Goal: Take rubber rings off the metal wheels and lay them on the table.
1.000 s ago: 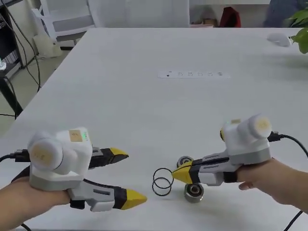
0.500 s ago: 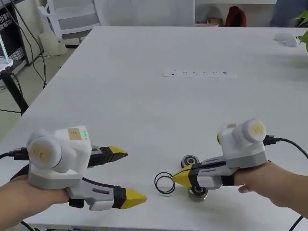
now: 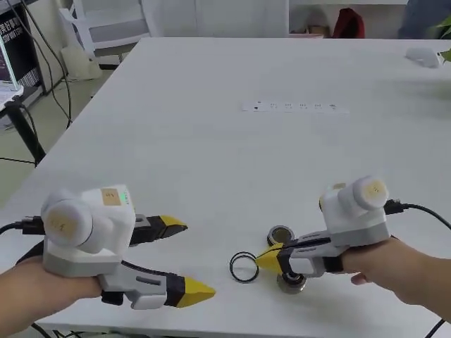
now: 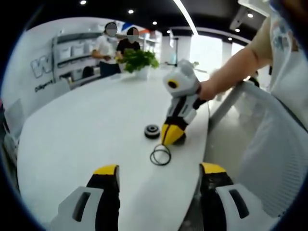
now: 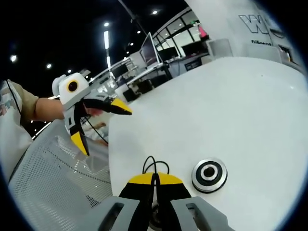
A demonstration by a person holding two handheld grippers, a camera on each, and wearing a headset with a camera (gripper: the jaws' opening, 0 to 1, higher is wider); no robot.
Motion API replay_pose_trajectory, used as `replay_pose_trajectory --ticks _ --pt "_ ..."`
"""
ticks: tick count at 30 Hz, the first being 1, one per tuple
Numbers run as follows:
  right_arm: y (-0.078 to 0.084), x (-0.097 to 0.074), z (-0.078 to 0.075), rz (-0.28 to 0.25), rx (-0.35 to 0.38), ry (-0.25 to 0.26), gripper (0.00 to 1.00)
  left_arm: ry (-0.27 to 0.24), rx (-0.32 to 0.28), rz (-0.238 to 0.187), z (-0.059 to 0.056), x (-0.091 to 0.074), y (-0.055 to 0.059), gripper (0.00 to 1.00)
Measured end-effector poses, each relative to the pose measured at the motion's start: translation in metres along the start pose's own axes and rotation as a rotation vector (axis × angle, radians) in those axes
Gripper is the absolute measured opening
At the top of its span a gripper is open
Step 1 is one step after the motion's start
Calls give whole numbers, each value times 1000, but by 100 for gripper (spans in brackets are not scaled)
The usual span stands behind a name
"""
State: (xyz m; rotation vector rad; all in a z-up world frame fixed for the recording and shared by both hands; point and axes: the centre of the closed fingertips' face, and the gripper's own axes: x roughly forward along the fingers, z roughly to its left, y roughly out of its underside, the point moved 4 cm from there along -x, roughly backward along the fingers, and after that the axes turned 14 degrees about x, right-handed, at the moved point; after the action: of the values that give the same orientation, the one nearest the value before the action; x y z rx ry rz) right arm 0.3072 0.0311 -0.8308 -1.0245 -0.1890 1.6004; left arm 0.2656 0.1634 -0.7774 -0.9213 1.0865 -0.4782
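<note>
Allowing for a small shift of our head, the right tool (image 3: 266,259) stays almost where it was a second ago, jaws pressed together, its yellow tip just beside the two rubber rings (image 3: 244,267) on the desk (image 3: 211,141). What has changed is the rings: they showed as two offset loops and now lie nearly one over the other. We judge both are off and laid down, so the task looks close to finished. We cannot tell whether the closed tip nips a ring's edge. The left tool (image 3: 184,257) hangs open and empty, well apart from the work. The far wheel (image 3: 280,234) lies in the open, while the near wheel (image 3: 291,282) is half hidden under the right tool in the head view. The right gripper view shows the far wheel's face plainly, with no band that we can make out. The left gripper view shows the rings as two overlapping loops, and the right tool's tip just behind them.
</note>
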Motion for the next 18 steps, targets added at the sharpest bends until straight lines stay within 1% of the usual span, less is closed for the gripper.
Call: replay_pose_trajectory --ticks 12,18 --pt "2 2 -3 1 29 10 0 6 -4 9 -1 2 1 68" --pt "3 4 -5 9 24 22 0 9 -7 15 -2 3 4 68"
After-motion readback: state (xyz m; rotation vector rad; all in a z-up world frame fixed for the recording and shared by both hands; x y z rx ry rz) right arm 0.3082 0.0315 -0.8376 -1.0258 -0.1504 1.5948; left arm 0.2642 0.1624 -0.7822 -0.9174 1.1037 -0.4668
